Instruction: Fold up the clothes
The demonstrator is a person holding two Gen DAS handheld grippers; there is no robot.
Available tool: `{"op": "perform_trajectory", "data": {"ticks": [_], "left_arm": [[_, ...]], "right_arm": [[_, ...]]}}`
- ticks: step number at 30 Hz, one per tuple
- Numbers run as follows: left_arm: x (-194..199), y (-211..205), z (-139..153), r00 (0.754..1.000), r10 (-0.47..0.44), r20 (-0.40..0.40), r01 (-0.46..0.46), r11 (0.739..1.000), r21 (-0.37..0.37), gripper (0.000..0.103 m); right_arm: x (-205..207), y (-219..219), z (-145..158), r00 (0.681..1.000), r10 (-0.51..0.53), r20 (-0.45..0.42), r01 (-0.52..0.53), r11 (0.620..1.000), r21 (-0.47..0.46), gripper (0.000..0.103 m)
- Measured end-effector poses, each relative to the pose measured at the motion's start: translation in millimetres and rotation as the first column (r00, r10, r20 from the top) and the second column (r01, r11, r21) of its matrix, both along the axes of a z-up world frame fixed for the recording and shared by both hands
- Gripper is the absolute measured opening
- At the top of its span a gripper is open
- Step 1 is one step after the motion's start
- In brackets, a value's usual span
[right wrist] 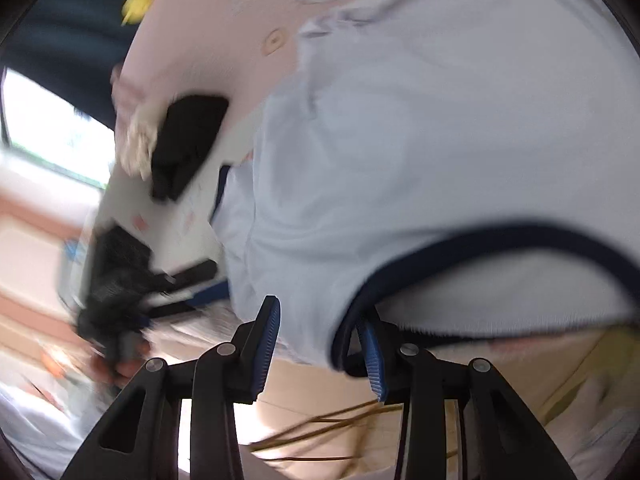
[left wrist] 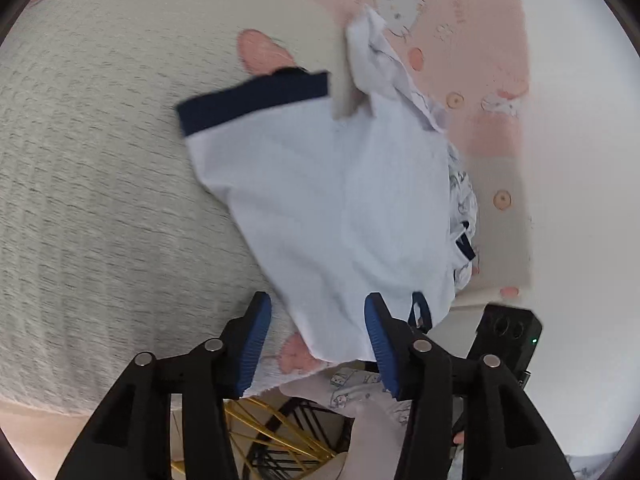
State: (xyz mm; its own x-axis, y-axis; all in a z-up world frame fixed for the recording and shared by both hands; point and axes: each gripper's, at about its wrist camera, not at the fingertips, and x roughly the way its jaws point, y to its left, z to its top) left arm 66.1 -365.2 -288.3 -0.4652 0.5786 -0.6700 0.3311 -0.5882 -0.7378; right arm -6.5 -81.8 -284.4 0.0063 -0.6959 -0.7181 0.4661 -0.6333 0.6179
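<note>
wrist views angled down, garment (left wrist: 340, 200) shared

the shirt (left wrist: 332, 200) ahead of the left tool (left wrist: 318, 340) is soft matt white cloth with dark navy trim. the blanket (left wrist: 100, 160) beyond that tool's left finger is a rough, waffle-textured grey-white weave. the sheet (left wrist: 480, 80) past the shirt is smooth pink printed fabric. both tools have matt black plastic arms, ribbed blue pads (right wrist: 266, 348) and shiny metal pins.

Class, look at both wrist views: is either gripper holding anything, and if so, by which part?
Nothing is held. Both the left gripper and the right gripper have open jaws; the pale blue garment lies loose between them, ungripped.
</note>
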Motion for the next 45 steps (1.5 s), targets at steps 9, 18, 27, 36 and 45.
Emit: {"op": "perform_trajectory", "data": {"ticks": [9, 18, 27, 36, 45], "left_arm": [[-9.0, 12.9, 6.9, 0.999, -0.052, 0.006, 0.052, 0.990, -0.128, 0.045], [-12.4, 20.7, 8.0, 0.999, -0.029, 0.018, 0.031, 0.994, -0.107, 0.076], [-3.4, 17.5, 6.5, 1.000, 0.015, -0.018, -0.017, 0.993, -0.116, 0.044], [1.1, 20.7, 6.8, 1.000, -0.023, 0.020, 0.028, 0.945, -0.327, 0.002], [7.1, 17.1, 12.8, 0.999, -0.038, 0.037, 0.050, 0.912, -0.408, 0.002]], "right_arm": [[18.5, -35.9, 6.1, 0.957, 0.119, -0.265, -0.053, 0.969, 0.241, 0.005], [6.4, -18.8, 19.5, 0.965, 0.006, -0.261, 0.037, 0.986, 0.160, 0.004], [2.9, -15.4, 13.2, 0.974, -0.045, -0.222, 0.084, 0.981, 0.173, 0.005], [3.7, -21.8, 2.9, 0.978, -0.054, -0.200, 0.105, 0.960, 0.258, 0.004], [7.6, -3.1, -1.3, 0.989, -0.114, -0.093, 0.134, 0.960, 0.244, 0.004]]}}
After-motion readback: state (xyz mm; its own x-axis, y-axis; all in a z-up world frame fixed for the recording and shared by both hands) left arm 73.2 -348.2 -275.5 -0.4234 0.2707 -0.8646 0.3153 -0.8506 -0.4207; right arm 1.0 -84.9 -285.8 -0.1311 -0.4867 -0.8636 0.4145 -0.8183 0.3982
